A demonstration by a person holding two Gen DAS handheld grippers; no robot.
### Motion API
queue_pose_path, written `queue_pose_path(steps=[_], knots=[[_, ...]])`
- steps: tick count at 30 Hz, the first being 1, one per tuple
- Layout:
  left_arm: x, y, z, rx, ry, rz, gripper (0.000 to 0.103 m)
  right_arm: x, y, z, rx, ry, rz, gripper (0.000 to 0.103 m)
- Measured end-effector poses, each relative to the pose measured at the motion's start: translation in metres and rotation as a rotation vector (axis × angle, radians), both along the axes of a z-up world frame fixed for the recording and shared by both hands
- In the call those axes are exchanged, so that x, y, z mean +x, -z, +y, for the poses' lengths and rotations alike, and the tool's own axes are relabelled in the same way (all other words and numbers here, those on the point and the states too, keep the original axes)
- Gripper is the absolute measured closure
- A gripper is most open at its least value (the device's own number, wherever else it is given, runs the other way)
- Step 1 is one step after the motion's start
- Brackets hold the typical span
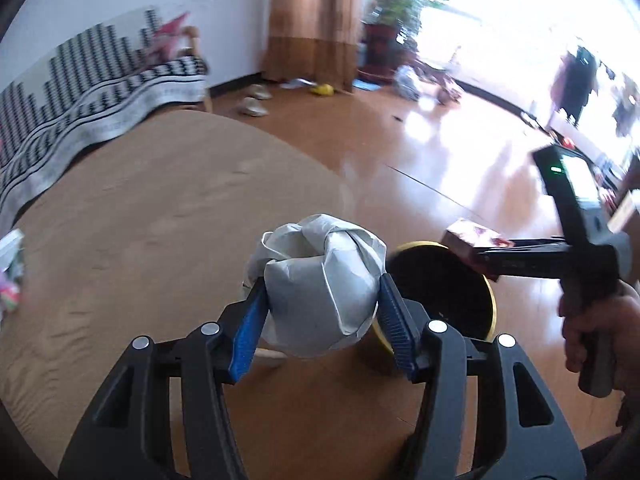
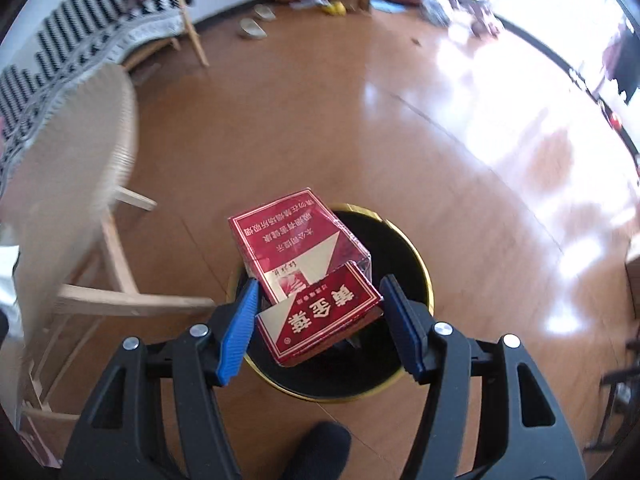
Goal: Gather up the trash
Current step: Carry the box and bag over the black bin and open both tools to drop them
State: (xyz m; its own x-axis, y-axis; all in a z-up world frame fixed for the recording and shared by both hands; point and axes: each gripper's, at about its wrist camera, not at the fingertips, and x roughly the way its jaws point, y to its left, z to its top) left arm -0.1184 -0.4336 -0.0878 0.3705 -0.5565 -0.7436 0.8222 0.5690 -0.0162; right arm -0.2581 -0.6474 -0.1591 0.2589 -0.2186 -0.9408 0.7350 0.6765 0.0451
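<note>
right gripper (image 2: 320, 312) clamps red cigarette pack (image 2: 300, 248) directly over black bin (image 2: 408, 264) | left gripper (image 1: 322, 312) grips crumpled paper ball (image 1: 320, 280) beside bin rim, farther off

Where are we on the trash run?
Picked up: the left hand-held gripper clamps a crumpled paper ball, and the right hand-held gripper clamps a red cigarette pack. In hand: the pack hangs over the black bin. Left: releasing both. Litter also remains on the table edge.
</note>
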Motion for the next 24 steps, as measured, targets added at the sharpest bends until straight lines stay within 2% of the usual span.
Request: queue_pose_path(steps=[6, 12, 15, 16, 17, 19, 24], knots=[[-0.026, 0.021, -0.034, 0.04, 0.07, 0.024, 0.049, -0.011, 0.039, -0.008, 0.091, 0.001, 0.094, 0.042], [-0.026, 0.03, -0.045, 0.053, 0.079, 0.04, 0.049, -0.011, 0.042, -0.017, 0.113, 0.015, 0.08, 0.042], [-0.023, 0.035, -0.051, 0.061, 0.074, 0.056, 0.049, -0.013, 0.039, -0.021, 0.134, 0.023, 0.045, 0.041], [-0.022, 0.037, -0.053, 0.063, 0.073, 0.06, 0.049, -0.013, 0.037, -0.024, 0.137, 0.028, 0.022, 0.038], [-0.019, 0.038, -0.053, 0.065, 0.072, 0.063, 0.049, -0.013, 0.034, -0.026, 0.132, 0.036, 0.007, 0.027], [-0.018, 0.041, -0.055, 0.069, 0.07, 0.074, 0.049, -0.015, 0.025, -0.027, 0.08, 0.054, 0.0, 0.013], [-0.02, 0.051, -0.065, 0.073, 0.079, 0.119, 0.049, -0.021, 0.016, -0.032, 0.048, 0.087, -0.006, 0.012]])
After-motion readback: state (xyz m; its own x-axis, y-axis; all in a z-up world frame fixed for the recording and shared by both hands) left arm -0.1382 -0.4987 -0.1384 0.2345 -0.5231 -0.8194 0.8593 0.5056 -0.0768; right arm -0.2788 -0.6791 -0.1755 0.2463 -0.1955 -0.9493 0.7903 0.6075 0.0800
